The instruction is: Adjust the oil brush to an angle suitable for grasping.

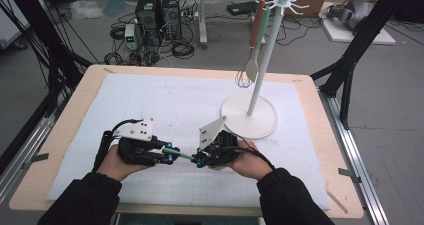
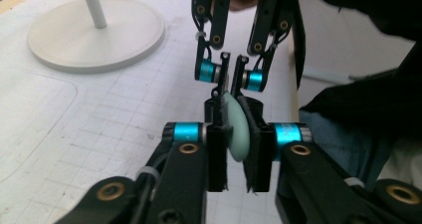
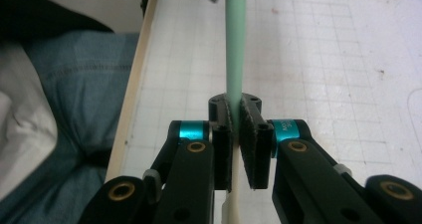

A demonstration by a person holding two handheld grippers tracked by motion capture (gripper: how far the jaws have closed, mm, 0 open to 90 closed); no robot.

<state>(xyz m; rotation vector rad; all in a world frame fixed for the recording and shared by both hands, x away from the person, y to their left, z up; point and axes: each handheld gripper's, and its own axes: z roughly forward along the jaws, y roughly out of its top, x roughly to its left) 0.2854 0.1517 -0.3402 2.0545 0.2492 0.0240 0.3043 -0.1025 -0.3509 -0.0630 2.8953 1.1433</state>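
You were midway through a hand-over: both grippers held one mint-green utensil handle (image 1: 184,155) level above the white mat (image 1: 150,105), the tool bridging the gap between them. Your right gripper (image 3: 237,149) was clamped on the handle, which ran straight ahead from its jaws toward your other hand. Your left gripper (image 2: 238,149) had the rounded handle end between its pads, which appeared to press on it, though that hold looked the looser one. My read is that the next move called for one gripper to let go cleanly while the other carried the tool to the white rack (image 1: 248,116), which stood beyond your right gripper with a whisk (image 1: 244,77) and spatula (image 1: 254,60) hanging.
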